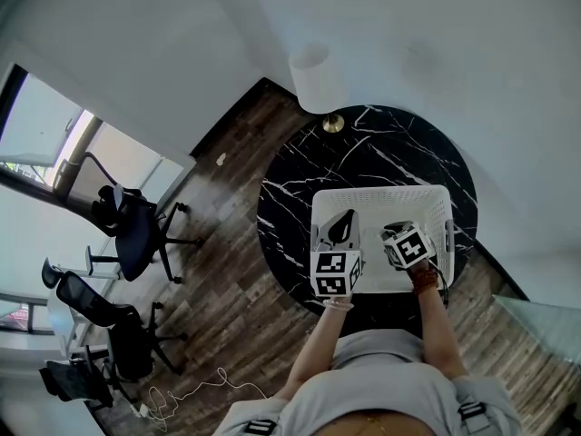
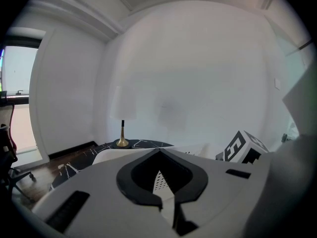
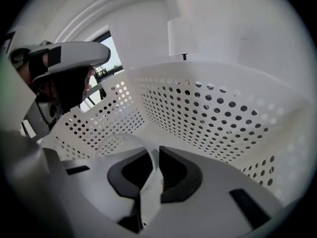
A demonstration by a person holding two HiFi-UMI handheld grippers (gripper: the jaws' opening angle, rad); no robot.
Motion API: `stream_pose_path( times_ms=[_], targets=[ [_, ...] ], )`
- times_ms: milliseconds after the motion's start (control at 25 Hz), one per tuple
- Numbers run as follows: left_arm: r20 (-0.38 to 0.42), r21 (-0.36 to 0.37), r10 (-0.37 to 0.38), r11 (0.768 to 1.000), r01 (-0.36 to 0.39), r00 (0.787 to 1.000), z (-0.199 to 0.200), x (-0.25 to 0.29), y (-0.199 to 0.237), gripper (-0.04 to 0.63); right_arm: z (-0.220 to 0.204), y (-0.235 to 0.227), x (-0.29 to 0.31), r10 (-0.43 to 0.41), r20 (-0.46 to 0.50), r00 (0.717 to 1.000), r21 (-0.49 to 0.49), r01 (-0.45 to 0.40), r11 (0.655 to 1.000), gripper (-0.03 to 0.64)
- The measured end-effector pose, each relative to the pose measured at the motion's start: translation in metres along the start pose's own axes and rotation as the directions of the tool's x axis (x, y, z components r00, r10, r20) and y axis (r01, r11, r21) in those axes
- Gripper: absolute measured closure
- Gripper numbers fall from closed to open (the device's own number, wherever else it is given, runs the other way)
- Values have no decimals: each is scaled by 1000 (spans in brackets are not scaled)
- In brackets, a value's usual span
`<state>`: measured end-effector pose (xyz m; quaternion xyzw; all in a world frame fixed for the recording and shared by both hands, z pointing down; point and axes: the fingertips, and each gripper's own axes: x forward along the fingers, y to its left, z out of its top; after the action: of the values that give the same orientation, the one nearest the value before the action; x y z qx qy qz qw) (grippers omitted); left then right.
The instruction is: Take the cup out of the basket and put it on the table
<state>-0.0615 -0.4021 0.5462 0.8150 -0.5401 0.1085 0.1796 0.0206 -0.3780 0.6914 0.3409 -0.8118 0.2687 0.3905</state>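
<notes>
Markers of black and white squares sit on the cube of each gripper, and the head view shows them best. From up there, a white basket [image 1: 381, 198] full of small holes stands on a round black desk [image 1: 300, 180] with white veins. A white lamp [image 1: 313, 78] with a gold foot stands at the far edge of the desk. Dark office chairs [image 1: 136, 230] stand on the wood floor [image 1: 227, 307] to the left. Both grippers are over the near side of the basket, and the cup cannot be made out from this view.

The left gripper view looks level across the desk. The left gripper [image 2: 159, 152] has its jaws pressed together with nothing between them. Past them are the basket's rim, the lamp's gold foot and the marker cube [image 2: 242, 150] of the other gripper.

Only the right gripper view looks down inside the basket, and only there does the cup [image 3: 121, 150] show. It is thin, see-through and a little milky, with a round rim. The right gripper [image 3: 152, 151] pinches the cup's wall between its jaws. The cup is inside the basket, with the holed walls around it. The left gripper shows at the upper left of this view, above the basket's rim.
</notes>
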Motion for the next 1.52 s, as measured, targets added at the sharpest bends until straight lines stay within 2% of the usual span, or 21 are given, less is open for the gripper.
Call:
stream_pose_path(
  times_ms=[280, 880, 1520],
  targets=[
    [2, 15, 0, 1000, 0, 1000, 0, -1, -2, 589, 22, 9, -14, 56, 126, 990, 58, -64, 996, 583],
    [7, 29, -22, 999, 22, 1000, 2, -3, -11, 589, 55, 10, -60, -27, 272, 962, 41, 17, 999, 583],
    [13, 36, -32, 999, 31, 999, 5, -5, -15, 590, 81, 3, -102, -113, 435, 893, 96, 79, 992, 583]
  ],
)
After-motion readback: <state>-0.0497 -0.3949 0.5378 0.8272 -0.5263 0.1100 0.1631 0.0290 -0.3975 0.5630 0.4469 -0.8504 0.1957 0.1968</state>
